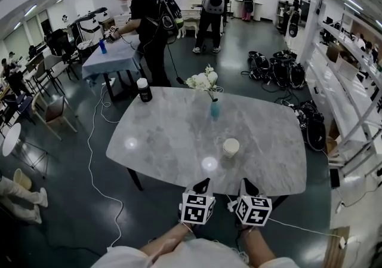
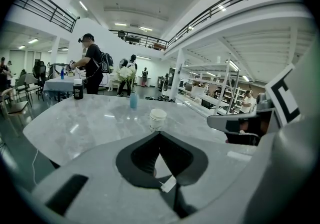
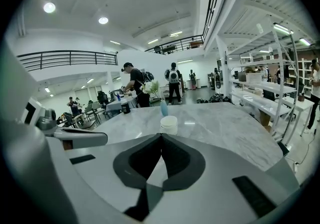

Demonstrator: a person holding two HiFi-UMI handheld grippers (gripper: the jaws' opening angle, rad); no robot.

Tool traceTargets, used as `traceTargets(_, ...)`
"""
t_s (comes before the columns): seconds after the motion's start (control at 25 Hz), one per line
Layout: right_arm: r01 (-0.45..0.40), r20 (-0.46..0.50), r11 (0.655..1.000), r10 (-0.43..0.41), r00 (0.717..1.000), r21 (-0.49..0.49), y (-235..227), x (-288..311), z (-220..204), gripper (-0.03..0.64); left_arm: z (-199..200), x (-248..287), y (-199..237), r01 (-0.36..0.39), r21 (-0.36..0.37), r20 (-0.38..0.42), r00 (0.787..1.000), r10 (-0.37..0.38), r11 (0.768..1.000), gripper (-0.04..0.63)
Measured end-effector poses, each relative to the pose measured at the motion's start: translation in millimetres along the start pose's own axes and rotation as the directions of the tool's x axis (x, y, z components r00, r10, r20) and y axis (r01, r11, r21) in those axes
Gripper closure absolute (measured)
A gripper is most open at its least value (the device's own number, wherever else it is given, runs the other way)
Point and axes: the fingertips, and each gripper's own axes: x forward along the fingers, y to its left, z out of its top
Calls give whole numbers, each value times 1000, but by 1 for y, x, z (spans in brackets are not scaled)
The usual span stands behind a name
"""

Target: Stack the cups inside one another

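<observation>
Sitting a little right of the middle of the gray bench [image 1: 173,135], the white cups [image 1: 231,147] make one small pile. They look like they are already one inside another, but I cannot tell how many there are. The left claw [image 1: 203,185] and the right claw [image 1: 247,185] hang side by side over the near edge, well apart from the pile. Both claws are closed tight, with nothing between their tips. Farther back stands a blue vase [image 1: 215,108] with white flowers. A black jar [image 1: 144,90] is at the far left edge.

What could go wrong? The pile looks light. If a closed claw pushes into it, the cups could tip and roll off the bench. A long reach past the cups could also bump the vase and knock it over.
</observation>
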Motion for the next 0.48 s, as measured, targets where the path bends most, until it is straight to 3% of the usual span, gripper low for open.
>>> traceTargets(0.48,-12,-13,1000,12,1000,-4,11,15,7,609,8,7,13,1,-4,-11,1000,-1,1000,600)
